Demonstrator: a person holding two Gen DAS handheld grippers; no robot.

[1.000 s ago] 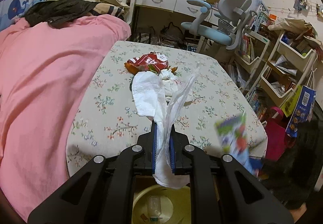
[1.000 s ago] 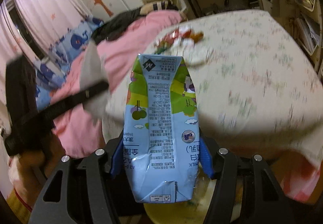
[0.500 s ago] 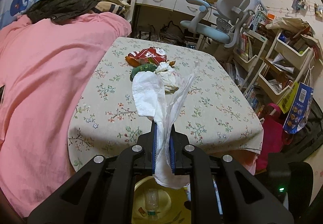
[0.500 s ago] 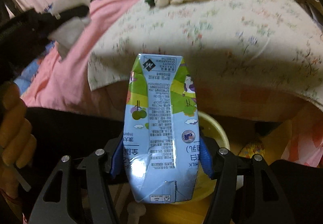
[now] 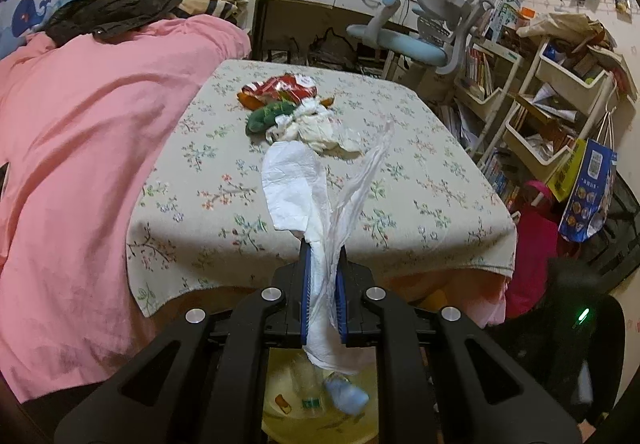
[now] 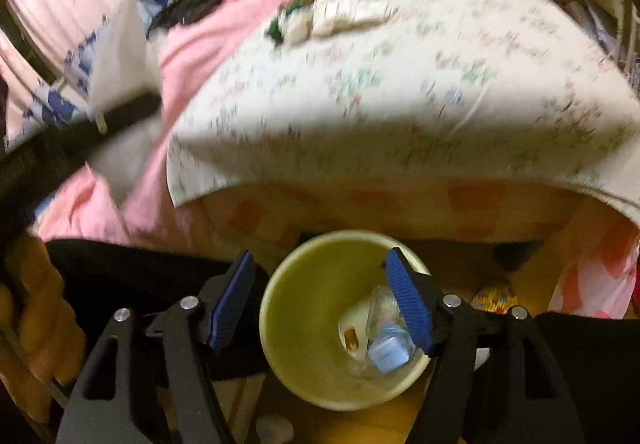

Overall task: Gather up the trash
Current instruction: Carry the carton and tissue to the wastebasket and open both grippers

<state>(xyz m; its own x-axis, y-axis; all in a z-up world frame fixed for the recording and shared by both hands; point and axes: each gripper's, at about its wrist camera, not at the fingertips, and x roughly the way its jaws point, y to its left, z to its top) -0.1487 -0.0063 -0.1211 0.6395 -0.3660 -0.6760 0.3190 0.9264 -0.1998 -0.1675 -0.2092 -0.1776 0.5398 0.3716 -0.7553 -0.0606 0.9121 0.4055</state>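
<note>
Two grippers over one bin, three bits of trash left on the table.

One floral-clothed table (image 5: 420, 199) filled the middle of your left wrist view, with one pink blanket (image 5: 80, 163) along the left of the frame. One yellow-green bin (image 6: 304, 308) sat at the bottom centre of your right wrist view, below the table's near edge, with one blue milk carton (image 6: 388, 354) lying inside at its lower right beside one clear bottle; other scraps there were too blurred to count. Your right gripper (image 6: 326, 302) had just been opening, its two blue pads spread with nothing between them. Your left gripper (image 5: 323, 296) pinched one white tissue (image 5: 296, 187), pads pressed together on it. In the upper centre, you still had one red wrapper (image 5: 280, 85), one green wrapper (image 5: 268, 115) and one crumpled paper wad (image 5: 320, 125).
</note>
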